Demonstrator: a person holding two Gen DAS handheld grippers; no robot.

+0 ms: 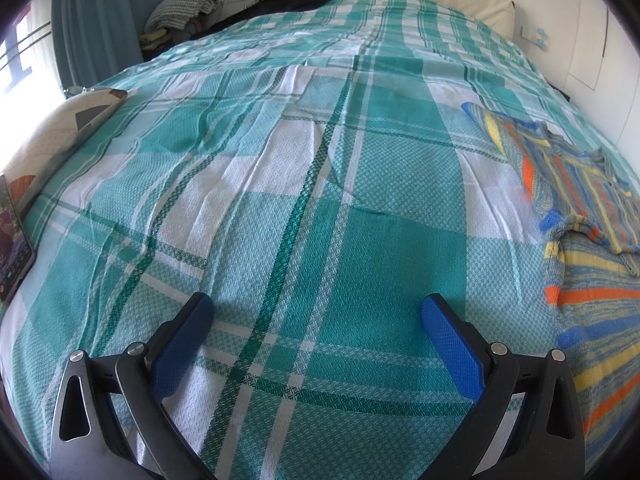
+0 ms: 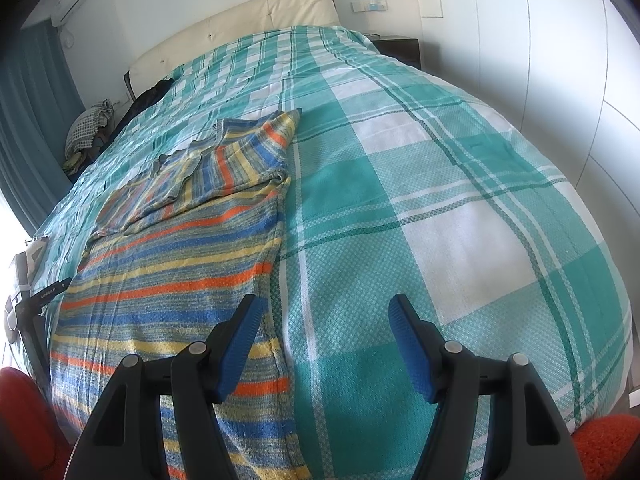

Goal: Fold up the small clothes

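A small knit shirt with blue, yellow and orange stripes (image 2: 176, 264) lies flat on the bed, sleeves folded in over its upper part. In the left wrist view the shirt (image 1: 592, 264) lies at the right edge. My left gripper (image 1: 316, 312) is open and empty, low over bare bedspread to the left of the shirt. My right gripper (image 2: 326, 312) is open and empty, just above the shirt's right edge near its hem, its left finger (image 2: 240, 344) over the fabric.
The bed carries a teal and white plaid bedspread (image 1: 304, 168). A pillow (image 1: 52, 140) and a tablet (image 1: 12, 240) lie at its left edge. Dark clothing (image 1: 280, 4) lies near the cream headboard (image 2: 240, 24). White wardrobe doors (image 2: 560, 60) stand to the right.
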